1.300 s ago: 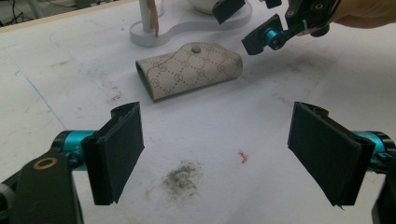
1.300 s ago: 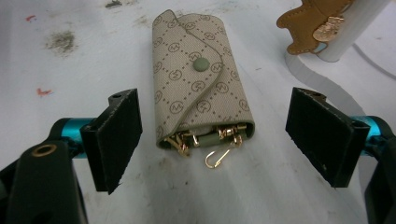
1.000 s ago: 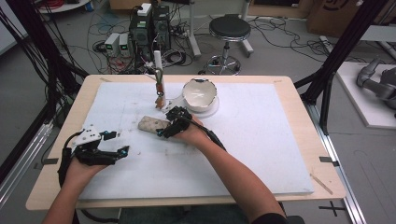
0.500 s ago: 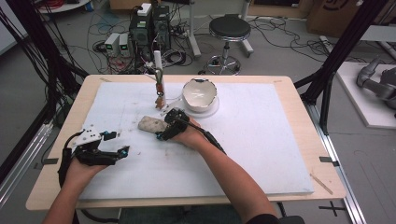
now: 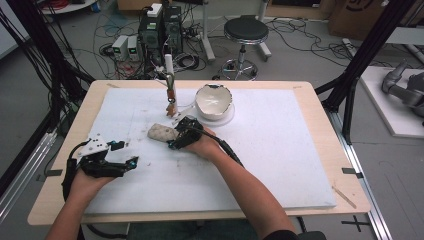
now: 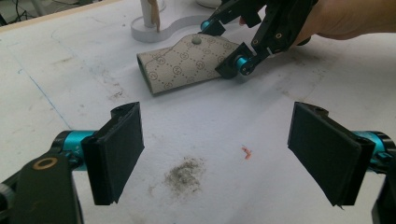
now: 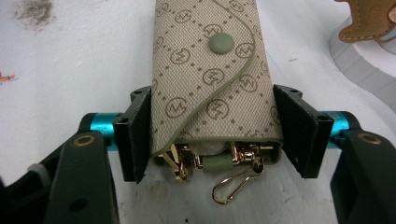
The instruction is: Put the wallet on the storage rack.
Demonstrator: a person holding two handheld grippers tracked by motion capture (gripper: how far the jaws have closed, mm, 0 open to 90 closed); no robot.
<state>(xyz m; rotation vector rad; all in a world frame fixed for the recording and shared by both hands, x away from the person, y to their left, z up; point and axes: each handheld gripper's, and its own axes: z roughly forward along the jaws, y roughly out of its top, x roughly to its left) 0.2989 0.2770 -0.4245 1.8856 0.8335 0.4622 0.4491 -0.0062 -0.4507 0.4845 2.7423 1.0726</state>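
Key pouch (image 7: pixel 210 74): flat on counter (image 5: pixel 300 150), now bracketed between the right gripper (image 7: pixel 212 135) fingers, narrowed around its clasp end; unlifted. Left gripper (image 6: pixel 217 149): unmoved, fingers wide, empty, pouch well ahead of them

Little differs. The person's right forearm (image 5: pixel 250 195) now lies at a steeper angle over the white foam mat (image 5: pixel 280 150): its near end, by the table's near edge, sits further left than a second ago. The right hand, with the black two-jaw right gripper (image 5: pixel 173 139), has drawn a touch nearer. Its jaws stand on either side of the open end of the beige monogram-patterned fabric key pouch (image 5: pixel 160 132). The key pouch has shifted very slightly to the left with it.
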